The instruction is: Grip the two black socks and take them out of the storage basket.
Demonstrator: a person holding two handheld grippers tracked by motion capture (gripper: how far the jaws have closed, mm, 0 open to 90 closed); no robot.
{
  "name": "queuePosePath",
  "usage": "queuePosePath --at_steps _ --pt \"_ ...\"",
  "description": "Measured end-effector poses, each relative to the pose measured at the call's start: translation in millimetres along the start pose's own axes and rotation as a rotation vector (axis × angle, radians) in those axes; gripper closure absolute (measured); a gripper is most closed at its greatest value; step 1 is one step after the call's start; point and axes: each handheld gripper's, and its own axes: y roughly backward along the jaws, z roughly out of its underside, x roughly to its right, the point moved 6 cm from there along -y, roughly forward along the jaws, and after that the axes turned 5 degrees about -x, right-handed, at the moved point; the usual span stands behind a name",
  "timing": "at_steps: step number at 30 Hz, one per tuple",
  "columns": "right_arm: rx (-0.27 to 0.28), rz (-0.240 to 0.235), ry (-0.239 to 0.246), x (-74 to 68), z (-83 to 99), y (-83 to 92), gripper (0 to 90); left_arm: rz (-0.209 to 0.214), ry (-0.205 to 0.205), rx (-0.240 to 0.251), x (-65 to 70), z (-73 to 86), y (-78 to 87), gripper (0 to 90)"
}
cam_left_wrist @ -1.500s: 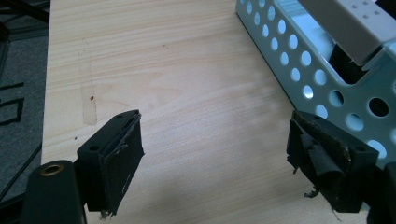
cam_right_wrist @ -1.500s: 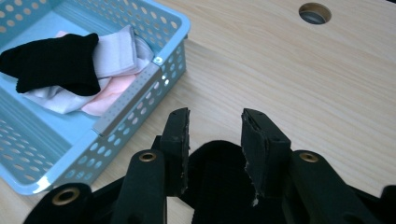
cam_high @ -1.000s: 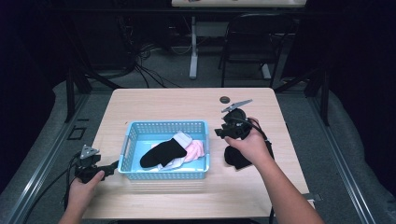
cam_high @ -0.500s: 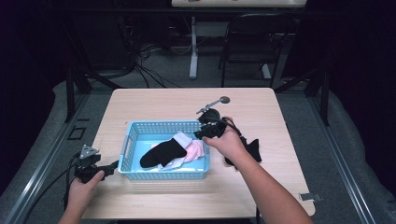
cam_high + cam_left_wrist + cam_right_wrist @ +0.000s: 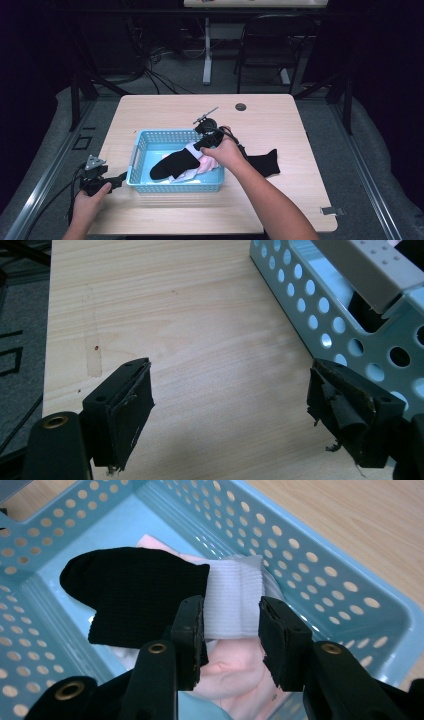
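A light blue perforated basket (image 5: 141, 150) sits on the wooden table and holds a black sock (image 5: 135, 597), a white sock (image 5: 232, 602) and a pink cloth (image 5: 237, 672). My right gripper (image 5: 230, 630) hovers inside the basket, jaws narrowed but apart, one on each side of the white sock's ribbed cuff. In the high view the right gripper (image 5: 206, 134) is at the basket's far right rim. A second black sock (image 5: 262, 162) lies flat on the table right of the basket. My left gripper (image 5: 230, 405) is open and holds nothing, low over bare wood by the basket's left wall (image 5: 320, 305).
A small round dark grommet (image 5: 241, 106) is set in the table's far edge. A chair (image 5: 265, 45) and cables stand on the floor behind the table. Bare tabletop (image 5: 165, 112) lies beyond the basket and along its front.
My right hand has swung left from the black sock on the table, leaving it there, to above the basket's contents. The left gripper has stayed put.
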Motion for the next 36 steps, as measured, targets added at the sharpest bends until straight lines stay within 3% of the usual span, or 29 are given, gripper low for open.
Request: queuePosePath --at_steps 7,13,30,36 --pt "-0.025 -0.024 -0.026 -4.2 -6.5 -20.8 62.7 0.001 0.001 0.001 0.4 -0.3 -0.4 18.3" --pt "-0.052 -0.027 -0.012 -10.8 -10.9 -40.5 63.4 0.001 -0.002 0.003 0.4 -0.6 -0.3 18.3" --pt "-0.107 -0.067 -0.058 -16.1 -16.2 -68.3 61.1 0.004 -0.004 0.005 0.4 -0.9 0.3 18.3" --pt "-0.108 -0.079 -0.067 -20.2 -16.5 -70.9 71.9 0.005 -0.006 0.002 0.6 -0.9 0.3 18.3"
